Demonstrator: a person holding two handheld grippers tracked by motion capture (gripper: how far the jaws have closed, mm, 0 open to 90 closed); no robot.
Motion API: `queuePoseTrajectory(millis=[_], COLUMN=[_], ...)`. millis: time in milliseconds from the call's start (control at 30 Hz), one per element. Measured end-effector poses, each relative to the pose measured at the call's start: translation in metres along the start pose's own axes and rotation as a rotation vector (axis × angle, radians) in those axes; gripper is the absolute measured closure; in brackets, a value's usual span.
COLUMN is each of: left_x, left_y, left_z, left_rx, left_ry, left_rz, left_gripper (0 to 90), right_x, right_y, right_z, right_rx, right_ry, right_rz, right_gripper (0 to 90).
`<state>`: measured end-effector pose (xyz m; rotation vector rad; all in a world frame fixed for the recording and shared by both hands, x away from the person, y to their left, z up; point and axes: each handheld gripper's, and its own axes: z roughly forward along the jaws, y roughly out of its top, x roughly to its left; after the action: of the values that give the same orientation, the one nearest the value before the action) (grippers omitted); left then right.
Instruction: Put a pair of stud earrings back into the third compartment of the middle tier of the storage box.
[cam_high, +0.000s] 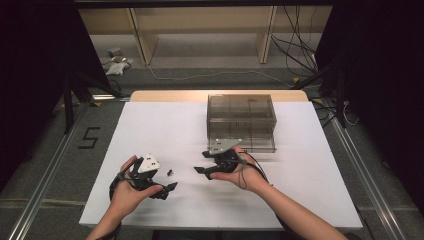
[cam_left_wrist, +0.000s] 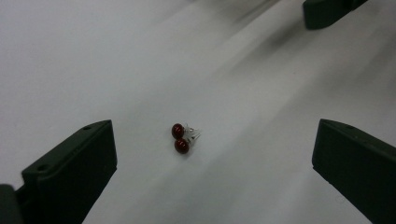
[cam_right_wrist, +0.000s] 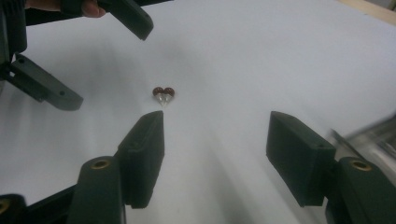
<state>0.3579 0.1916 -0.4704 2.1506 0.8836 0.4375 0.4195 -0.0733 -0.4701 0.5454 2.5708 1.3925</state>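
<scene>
Honestly, tiny target: pair of dark red stud earrings (cam_left_wrist: 181, 138) lying together on the white table cover (cam_high: 165, 125), between the two grippers, well short of the smoky clear drawer box (cam_high: 241, 122) at the far side. Left gripper (cam_left_wrist: 212, 158) parked with jaws wide apart and nothing in them, earrings dead centre ahead but not yet between the pads. Right gripper (cam_right_wrist: 215, 156) also open, a bit narrower, empty, aimed a touch off: studs sit just past the tip of its left-hand jaw rather than on the midline.

Best bet for the pickup, judging from this: pick one gripper and commit. Left looks better lined up. Come in low and slow, tips almost skimming the cover, both beads inside the gap before closing. Close gently, since round beads will likely squirt out sideways. Keep the other gripper clear, no bumping. Posts point away from the beads, so pinching across the beads seems safer.
</scene>
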Motion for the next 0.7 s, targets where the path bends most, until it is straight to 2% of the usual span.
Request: queuePoseTrajectory(millis=[67,100,133,167,267,333,433,700], left_x=[0.000,0.000,0.000,0.000,0.000,0.000,0.000,0.001], left_y=[0.000,0.000,0.000,0.000,0.000,-0.001,-0.001,-0.001], left_z=[0.000,0.000,0.000,0.000,0.000,0.000,0.000,0.001], left_rx=[-0.001,-0.001,-0.001,-0.001,0.000,0.001,-0.001,0.011], left_ry=[0.000,0.001,0.001,0.001,-0.002,-0.004,-0.003,-0.001], left_rz=[0.000,0.001,-0.001,-0.001,-0.004,-0.003,-0.009,-0.009], left_gripper=[0.1,0.1,0.0,0.0,0.1,0.1,0.1,0.1], right_x=[0.004,0.004,0.006,0.006,0.008,0.008,0.006,0.008], right_y=[0.006,0.006,0.010,0.010,0.018,0.020,0.028,0.031], right_z=[0.016,0.016,0.026,0.026,0.044,0.048,0.063,0.080], right_rx=[0.006,0.006,0.019,0.019,0.041,0.052,0.066,0.108], right_ry=[0.012,0.012,0.021,0.021,0.015,0.015,0.022,0.037], right_rz=[0.004,0.004,0.006,0.006,-0.005,-0.005,0.016,0.024], right_gripper=[42.5,42.5,43.0,43.0,44.5,44.8,45.6,46.5])
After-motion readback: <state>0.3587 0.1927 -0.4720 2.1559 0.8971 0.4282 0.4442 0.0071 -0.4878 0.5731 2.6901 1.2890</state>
